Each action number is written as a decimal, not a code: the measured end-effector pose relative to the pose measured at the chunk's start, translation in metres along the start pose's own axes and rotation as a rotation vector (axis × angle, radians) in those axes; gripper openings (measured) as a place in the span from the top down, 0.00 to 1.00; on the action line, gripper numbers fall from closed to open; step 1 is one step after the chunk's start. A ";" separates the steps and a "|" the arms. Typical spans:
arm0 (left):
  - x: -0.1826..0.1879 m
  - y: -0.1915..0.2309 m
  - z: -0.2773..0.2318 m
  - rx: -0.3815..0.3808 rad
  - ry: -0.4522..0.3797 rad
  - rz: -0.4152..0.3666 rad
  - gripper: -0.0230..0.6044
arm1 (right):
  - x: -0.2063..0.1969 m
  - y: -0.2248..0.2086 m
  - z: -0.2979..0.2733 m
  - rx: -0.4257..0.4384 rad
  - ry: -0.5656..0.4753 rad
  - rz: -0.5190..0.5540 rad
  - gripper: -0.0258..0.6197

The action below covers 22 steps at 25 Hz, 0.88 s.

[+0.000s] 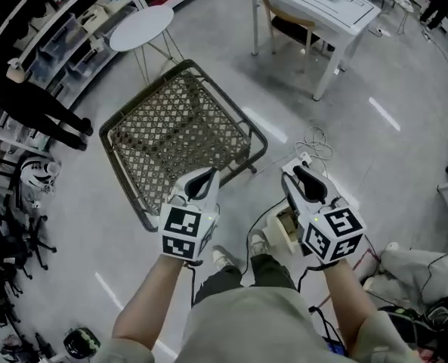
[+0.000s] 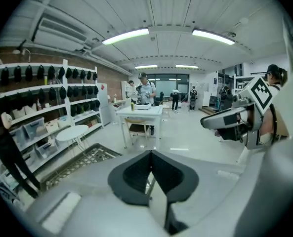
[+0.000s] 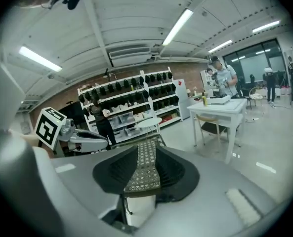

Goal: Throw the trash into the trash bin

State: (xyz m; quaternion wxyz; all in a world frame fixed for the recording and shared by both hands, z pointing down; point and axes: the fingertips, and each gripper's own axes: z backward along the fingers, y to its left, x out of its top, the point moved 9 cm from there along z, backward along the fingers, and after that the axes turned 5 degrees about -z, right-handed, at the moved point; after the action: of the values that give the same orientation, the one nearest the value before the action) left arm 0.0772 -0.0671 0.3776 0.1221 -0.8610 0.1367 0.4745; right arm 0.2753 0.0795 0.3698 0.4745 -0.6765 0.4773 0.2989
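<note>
On the pale grey floor (image 1: 359,150), a dark metal-framed lattice rack (image 1: 178,134) lay just ahead of both tongs. The left gripper (image 1: 208,175) was closed and empty; the right gripper (image 1: 298,171) stood slightly parted, empty.

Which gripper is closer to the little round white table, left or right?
Left. The left gripper hangs over the near edge of the mesh frame, with the round table just past the frame's far side. The right gripper is farther right, off the frame.
</note>
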 end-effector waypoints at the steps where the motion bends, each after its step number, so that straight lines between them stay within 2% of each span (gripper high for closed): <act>1: 0.005 0.008 0.013 0.030 -0.023 0.006 0.96 | 0.011 0.011 -0.002 0.027 -0.015 0.021 0.78; 8: 0.021 0.054 0.106 0.241 -0.143 0.054 0.96 | 0.071 0.090 -0.012 0.228 -0.099 0.149 0.79; 15: -0.003 0.082 0.190 0.419 -0.175 0.095 0.96 | 0.094 0.162 -0.024 0.378 -0.137 0.156 0.87; 22: -0.015 0.096 0.261 0.558 -0.213 0.110 0.96 | 0.108 0.225 -0.035 0.492 -0.162 0.293 0.88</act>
State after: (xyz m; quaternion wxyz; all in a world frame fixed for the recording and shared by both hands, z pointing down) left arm -0.1687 -0.0659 0.2473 0.3418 -0.7309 0.2945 0.5121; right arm 0.1037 -0.0134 0.2098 0.6125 -0.4389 0.5887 0.2926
